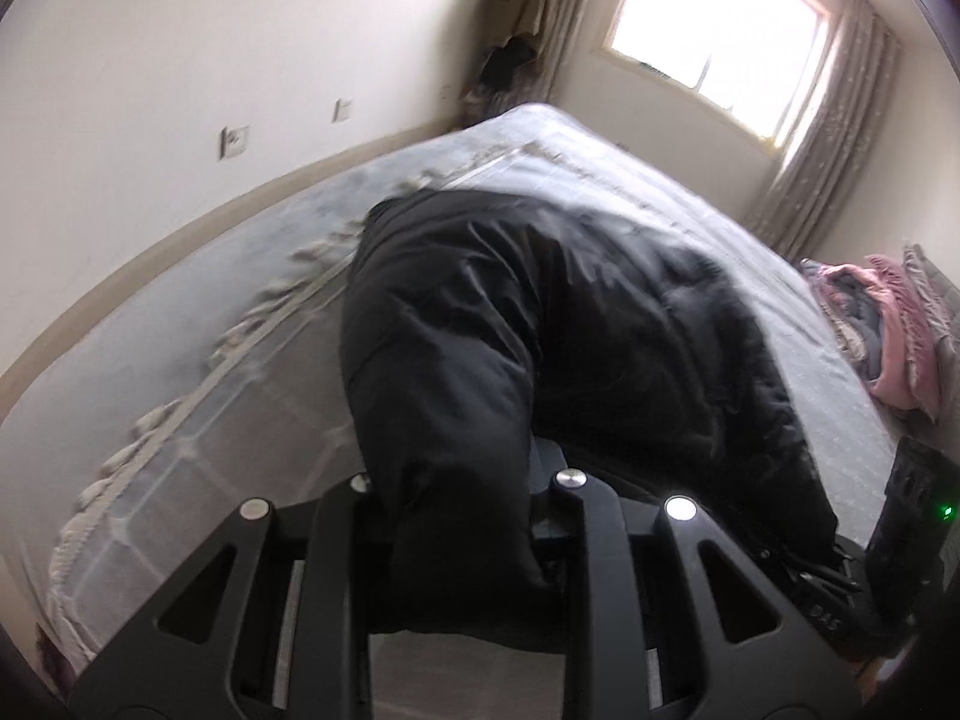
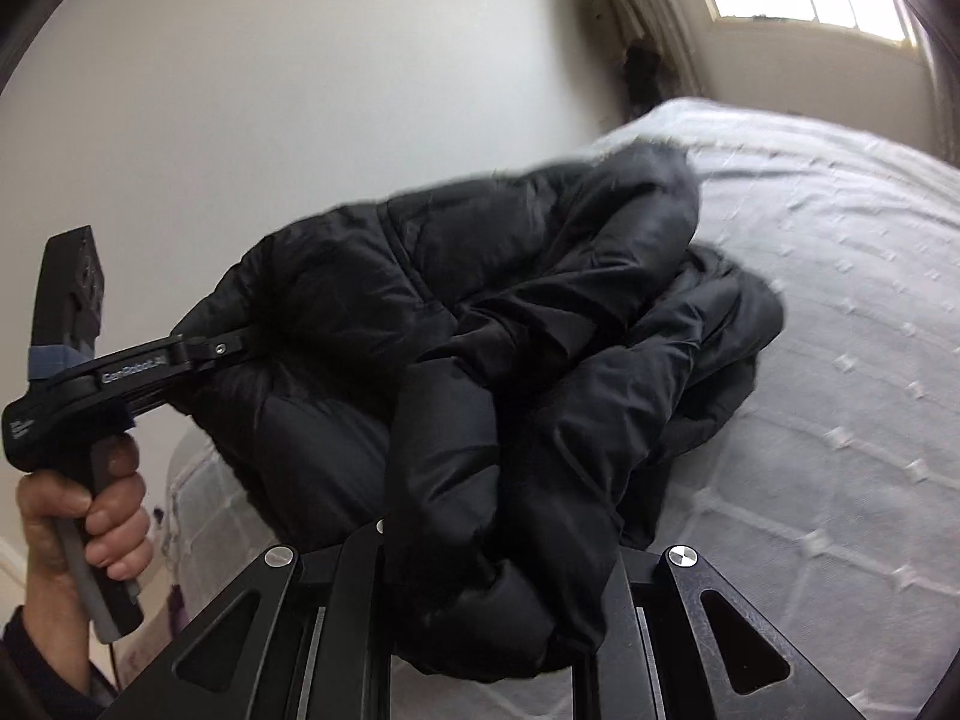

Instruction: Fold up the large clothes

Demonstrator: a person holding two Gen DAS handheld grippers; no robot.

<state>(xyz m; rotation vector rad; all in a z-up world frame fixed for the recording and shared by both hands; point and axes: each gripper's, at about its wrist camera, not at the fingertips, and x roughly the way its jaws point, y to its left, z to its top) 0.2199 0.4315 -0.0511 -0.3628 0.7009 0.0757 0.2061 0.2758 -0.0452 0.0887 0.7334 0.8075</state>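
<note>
A large black puffer jacket (image 1: 540,324) lies bunched on a white quilted mattress (image 1: 252,396). In the left wrist view my left gripper (image 1: 462,492) is shut on a fold of the jacket, which fills the gap between its fingers. In the right wrist view my right gripper (image 2: 498,546) is shut on another bunched part of the jacket (image 2: 480,324) and holds it up off the mattress (image 2: 840,360). The left gripper (image 2: 240,348) shows there too, at the left, clamped on the jacket's edge, held by a hand (image 2: 90,516).
A pile of pink and grey clothes (image 1: 888,330) lies at the mattress's right edge. A white wall with sockets (image 1: 234,141) runs along the left. A window (image 1: 720,30) with curtains is at the far end. The right gripper's body (image 1: 912,528) shows at lower right.
</note>
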